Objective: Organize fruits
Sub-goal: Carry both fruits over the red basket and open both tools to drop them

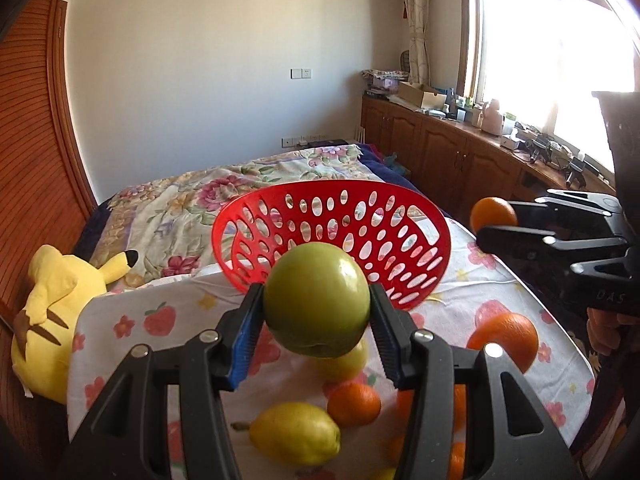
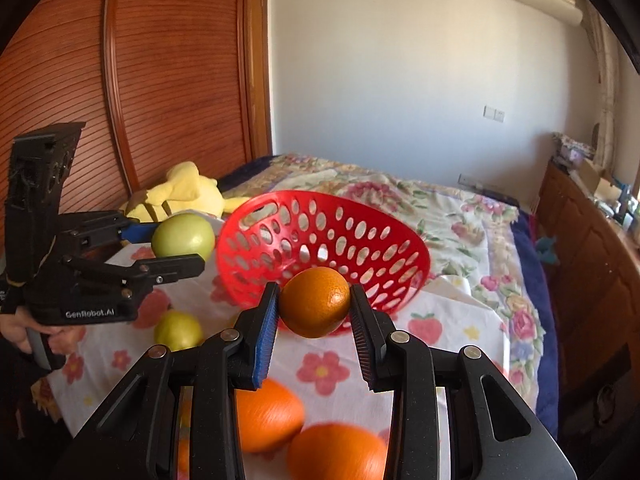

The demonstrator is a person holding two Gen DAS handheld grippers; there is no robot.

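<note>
Bedside cloth: left gripper clamps green apple, right gripper clamps orange; release each low inside red basket, one at a time

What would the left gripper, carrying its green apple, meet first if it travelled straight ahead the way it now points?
Most likely the red perforated plastic basket. The left gripper is shut on the round green apple, and the basket's open bowl sits directly beyond it on the fruit-print cloth. Depth is unclear, so the gap cannot be judged.
</note>
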